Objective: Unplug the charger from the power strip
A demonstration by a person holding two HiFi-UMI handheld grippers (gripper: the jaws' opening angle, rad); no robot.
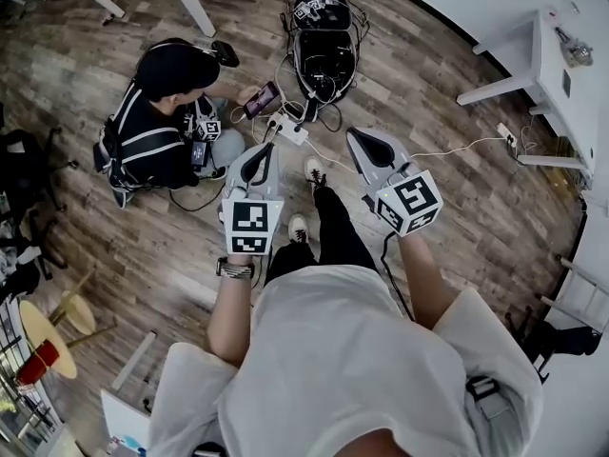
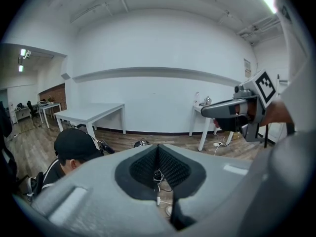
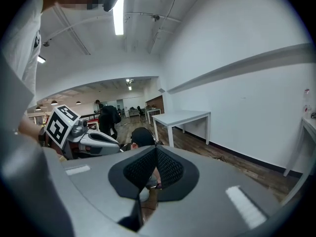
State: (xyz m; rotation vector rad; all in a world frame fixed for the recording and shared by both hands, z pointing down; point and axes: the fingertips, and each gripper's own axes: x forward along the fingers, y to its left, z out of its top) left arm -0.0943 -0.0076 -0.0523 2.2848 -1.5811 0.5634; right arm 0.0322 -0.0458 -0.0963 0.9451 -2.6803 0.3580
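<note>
The wood floor (image 1: pixel 428 160) is the biggest thing. A person (image 1: pixel 162 112) sits on it beside a black bag (image 1: pixel 324 46). The left tongs (image 1: pixel 259 155) and right tongs (image 1: pixel 366 143) are both shut tight on nothing. They are held high, I think to get ready to reach down. The white strip (image 1: pixel 291 129) lies flat on the floor between person and bag. Its long side slants top left to bottom right. The charger is too small to pick out.
</note>
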